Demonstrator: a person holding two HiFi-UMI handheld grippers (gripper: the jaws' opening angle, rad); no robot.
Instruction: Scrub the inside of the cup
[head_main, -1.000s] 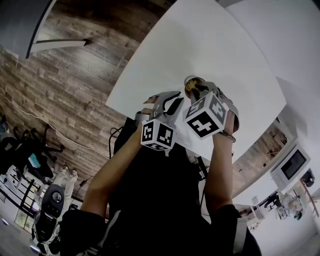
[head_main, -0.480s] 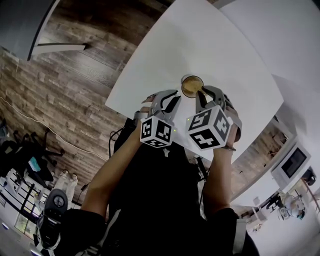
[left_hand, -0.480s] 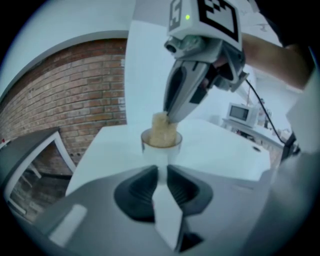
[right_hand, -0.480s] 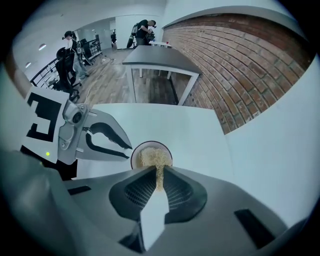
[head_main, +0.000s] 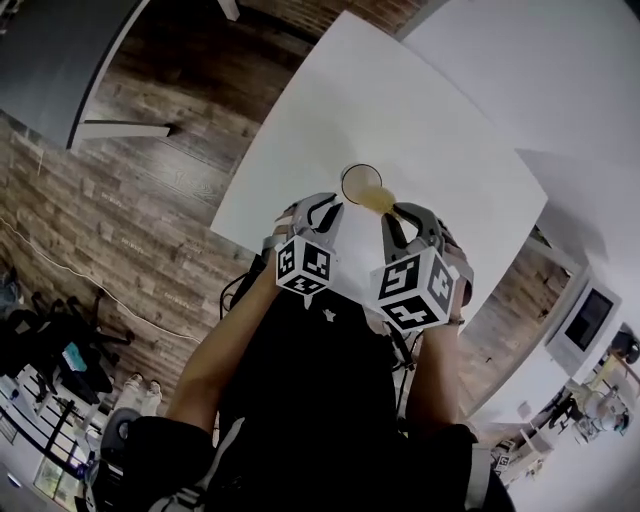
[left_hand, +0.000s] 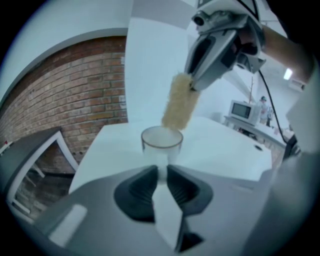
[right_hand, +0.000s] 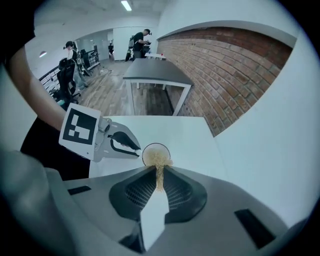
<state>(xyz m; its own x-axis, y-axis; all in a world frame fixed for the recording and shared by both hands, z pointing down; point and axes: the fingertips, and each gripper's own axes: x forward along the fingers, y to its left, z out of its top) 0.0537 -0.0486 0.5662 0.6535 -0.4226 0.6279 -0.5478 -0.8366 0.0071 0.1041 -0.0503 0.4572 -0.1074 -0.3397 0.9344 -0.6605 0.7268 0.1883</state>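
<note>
Left gripper (head_main: 322, 208) and right gripper (head_main: 400, 218) crowd the cup (head_main: 361, 183), a bit in from the tabletop's (head_main: 440, 120) near edge. Left gripper view: jaws almost together, pinching something clear at the cup's near wall, hard to make out. Right gripper view: jaws clamped on the tan brush (right_hand: 159, 172), bristles at the cup's mouth, can't tell how deep.
</note>
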